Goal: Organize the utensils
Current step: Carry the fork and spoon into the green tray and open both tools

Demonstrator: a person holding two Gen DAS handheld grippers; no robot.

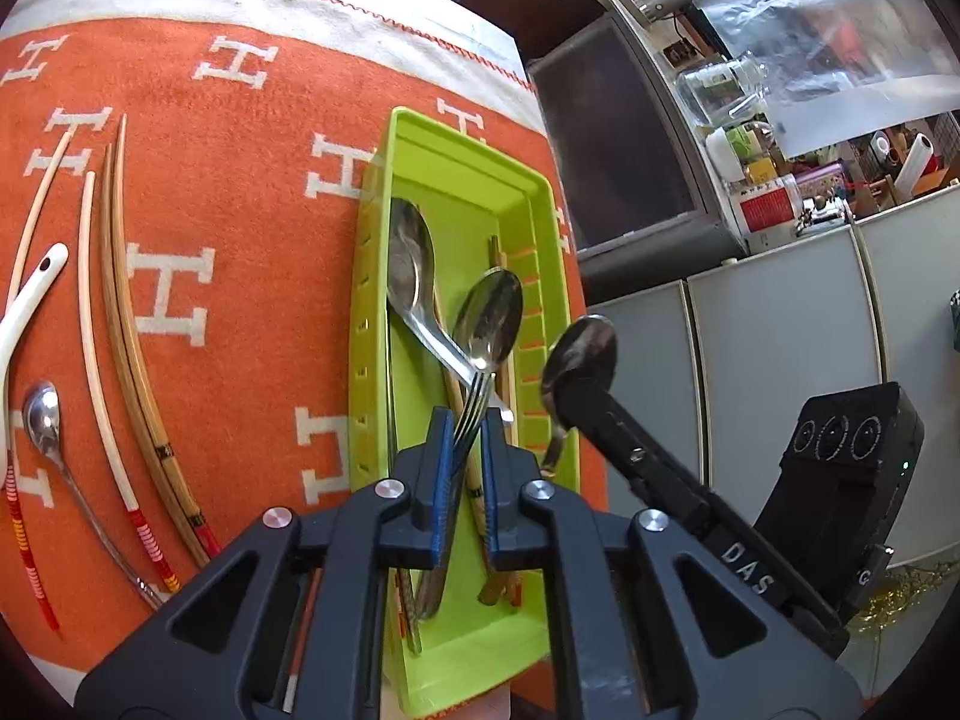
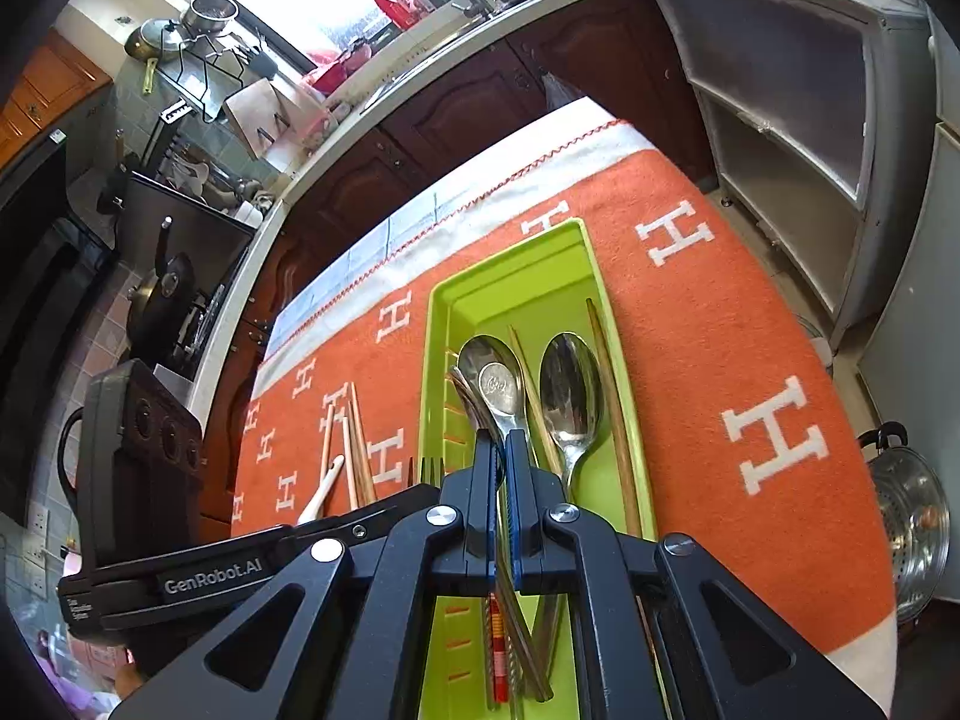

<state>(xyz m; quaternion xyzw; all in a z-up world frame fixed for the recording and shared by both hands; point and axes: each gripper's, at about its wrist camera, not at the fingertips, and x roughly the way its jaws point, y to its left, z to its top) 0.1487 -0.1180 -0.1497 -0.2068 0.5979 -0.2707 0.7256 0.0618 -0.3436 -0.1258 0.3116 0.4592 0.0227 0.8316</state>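
Nearest, left gripper [image 1: 467, 420]: pinching a fork [image 1: 474, 402] above the tray.
Right gripper [image 2: 503, 444]: pressed together on a spoon [image 2: 495, 384].
Tray [image 1: 372, 324]: green, holding spoons and chopsticks.
Cloth [image 1: 240, 276]: loose chopsticks [image 1: 129, 300] lying left.

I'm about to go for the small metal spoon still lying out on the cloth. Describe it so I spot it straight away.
Start at the orange cloth, on the side of the green tray where loose utensils lie. Past the brown chopsticks and the pale chopstick lies the small metal spoon, beside a white ceramic spoon. It is the only shiny steel piece there, with a thin curved handle.
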